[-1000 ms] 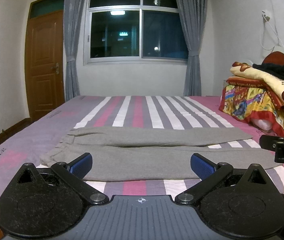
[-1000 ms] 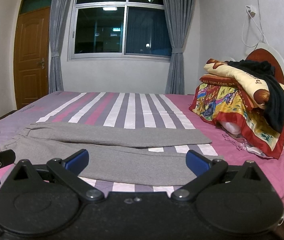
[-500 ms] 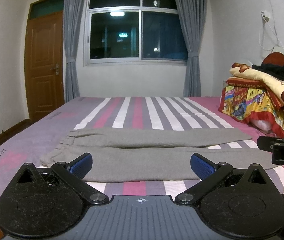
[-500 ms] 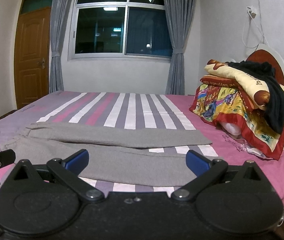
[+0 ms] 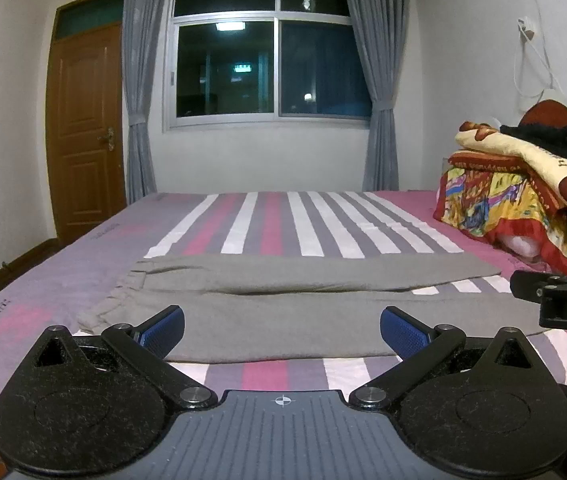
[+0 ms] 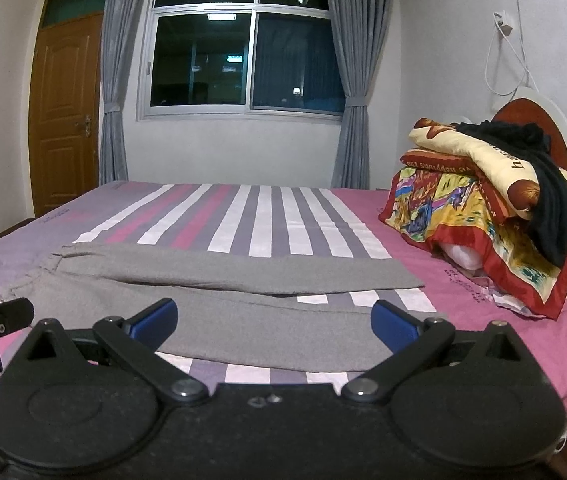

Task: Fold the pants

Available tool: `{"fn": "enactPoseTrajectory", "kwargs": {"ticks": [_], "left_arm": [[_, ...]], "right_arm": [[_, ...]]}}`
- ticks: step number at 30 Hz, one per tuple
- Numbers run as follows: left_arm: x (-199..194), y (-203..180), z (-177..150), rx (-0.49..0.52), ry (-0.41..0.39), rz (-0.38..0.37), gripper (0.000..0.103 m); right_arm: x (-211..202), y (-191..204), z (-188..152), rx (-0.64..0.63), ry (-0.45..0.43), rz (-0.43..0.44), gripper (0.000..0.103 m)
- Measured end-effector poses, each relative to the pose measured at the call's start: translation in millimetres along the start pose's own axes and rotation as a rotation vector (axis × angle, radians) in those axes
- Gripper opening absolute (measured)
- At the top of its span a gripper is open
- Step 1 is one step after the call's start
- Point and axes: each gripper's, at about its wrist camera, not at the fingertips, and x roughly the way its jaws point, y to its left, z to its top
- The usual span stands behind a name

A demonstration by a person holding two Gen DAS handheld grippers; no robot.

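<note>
Striped in grey, white and pink, the bed sheet fills the lower half of both wrist views, and the bedroom behind it has a dark window and a brown door.

On the left gripper the blue fingertips stand wide apart and hold nothing. The right gripper is the same, its blue fingertips spread and empty. Both hover at the near edge of the bed, not touching the cloth.

Just ahead of the fingers lie the grey pants, flat on the sheet. Their long axis runs across the view, left to right. The waistband (it looks gathered and a little wrinkled) is at the left end, nearer the left gripper, and the two leg ends point right, nearer the right gripper. One leg lies behind the other, with a narrow gap opening between them toward the right. So each gripper seems placed to take its own end, probably for laying one leg over the other.

At the head of the bed sits a pile of colourful bedding with a black garment on top. White letters "DA" can be read on the black body of the right gripper in the left view; the writing on the bedding is too small to read surely.
</note>
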Motion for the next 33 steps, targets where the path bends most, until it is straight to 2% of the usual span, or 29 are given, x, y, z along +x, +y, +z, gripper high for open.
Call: {"fn": "enactPoseTrajectory", "kwargs": {"ticks": [10,15,20,23,27,30,33], "left_arm": [[1.0,-0.5,0.1,0.001,0.000,0.001,0.103],[22.3,21.5,11.7,-0.044,0.013,-0.022,0.103],[61.6,55.1,25.7,-0.063,0.030,-0.007,0.103],[88.7,70.8,32.3,-0.047,0.041,-0.005,0.103],[142.1,97.2,40.2,-0.016,0.144,-0.023,0.103],[182.2,110.7,49.2,0.052,0.170,0.031,0.103],[225.4,136.6,61.3,0.052,0.178,0.053,0.103]], "right_arm": [[5.9,-1.1,-5.1,-0.006,-0.010,0.014,0.103],[21.9,0.2,3.8,-0.034,-0.041,0.069,0.103],[48.6,-0.5,18.5,-0.046,-0.069,0.116,0.103],[69.5,-2.3,28.2,-0.039,-0.073,0.178,0.103],[109.3,-0.1,42.4,-0.049,-0.048,0.210,0.103],[142.2,7.2,54.0,-0.057,-0.025,0.255,0.103],[177.6,17.6,61.4,-0.080,-0.013,0.277,0.103]]}}
